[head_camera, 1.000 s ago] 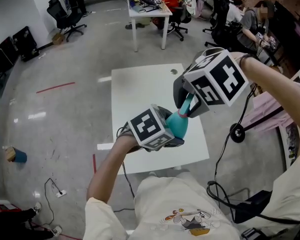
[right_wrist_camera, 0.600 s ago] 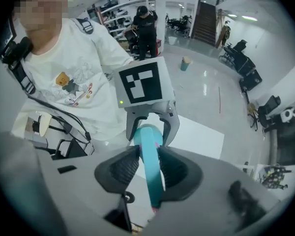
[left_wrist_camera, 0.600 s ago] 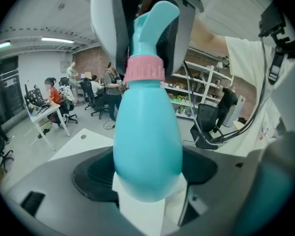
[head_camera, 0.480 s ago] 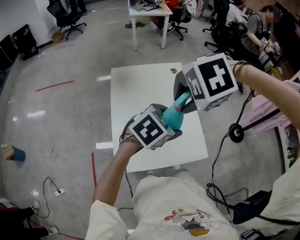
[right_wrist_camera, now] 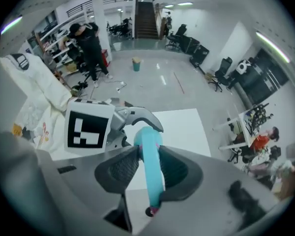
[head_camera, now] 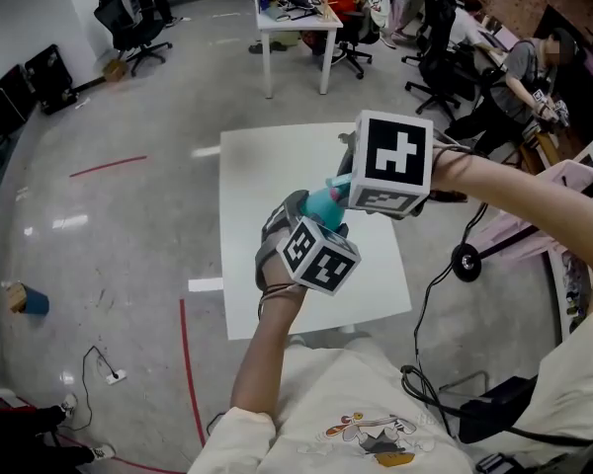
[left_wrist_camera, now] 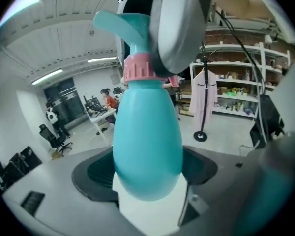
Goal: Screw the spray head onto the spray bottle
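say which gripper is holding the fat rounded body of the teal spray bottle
The left gripper: its fingers clasp the bulbous body of the teal plastic spray bottle. The right gripper pinches the slim teal spray head above the pink collar.

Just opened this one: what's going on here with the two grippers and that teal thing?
A person holds a gripper in each hand above a white table. The left gripper is clamped on the body of a teal egg-shaped plastic spray bottle. The right gripper is clamped on the teal spray head. The head sits on the bottle's neck, with its pink ribbed collar at the joint. How far it is threaded on cannot be told.
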`<state>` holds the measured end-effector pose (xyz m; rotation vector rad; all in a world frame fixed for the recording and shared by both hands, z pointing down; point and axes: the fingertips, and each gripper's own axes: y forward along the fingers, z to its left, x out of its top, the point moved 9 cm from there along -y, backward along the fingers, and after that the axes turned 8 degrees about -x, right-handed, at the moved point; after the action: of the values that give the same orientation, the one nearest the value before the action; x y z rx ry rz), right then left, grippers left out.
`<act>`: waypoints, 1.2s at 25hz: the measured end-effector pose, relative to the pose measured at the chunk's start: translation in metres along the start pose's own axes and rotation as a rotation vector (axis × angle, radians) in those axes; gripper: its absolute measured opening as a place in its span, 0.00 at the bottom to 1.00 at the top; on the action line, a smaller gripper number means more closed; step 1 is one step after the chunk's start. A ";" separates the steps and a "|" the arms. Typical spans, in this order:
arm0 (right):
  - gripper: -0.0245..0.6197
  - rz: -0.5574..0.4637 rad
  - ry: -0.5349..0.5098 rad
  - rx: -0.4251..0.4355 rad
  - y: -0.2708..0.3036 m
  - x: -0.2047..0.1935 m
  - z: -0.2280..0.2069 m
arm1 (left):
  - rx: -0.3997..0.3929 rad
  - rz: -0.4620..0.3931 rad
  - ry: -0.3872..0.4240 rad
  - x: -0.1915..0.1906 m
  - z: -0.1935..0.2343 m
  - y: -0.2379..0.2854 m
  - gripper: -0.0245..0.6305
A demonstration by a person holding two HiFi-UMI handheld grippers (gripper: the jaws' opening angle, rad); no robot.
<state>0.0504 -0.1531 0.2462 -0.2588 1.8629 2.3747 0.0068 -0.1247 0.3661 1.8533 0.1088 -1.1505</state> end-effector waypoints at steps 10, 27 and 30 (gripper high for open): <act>0.26 -0.049 0.290 0.053 0.015 -0.004 -0.004 | 0.038 -0.020 -0.038 -0.009 0.008 0.004 0.63; 0.33 -0.272 -0.043 0.066 -0.068 -0.003 -0.006 | -0.333 -0.093 0.031 -0.014 0.025 -0.007 0.63; 0.33 -0.336 -0.242 0.029 -0.084 -0.002 -0.001 | -0.478 -0.105 0.123 -0.018 0.027 -0.016 0.63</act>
<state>0.0687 -0.1334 0.1666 -0.2462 1.6006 2.0532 -0.0290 -0.1285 0.3654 1.5006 0.5119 -0.9756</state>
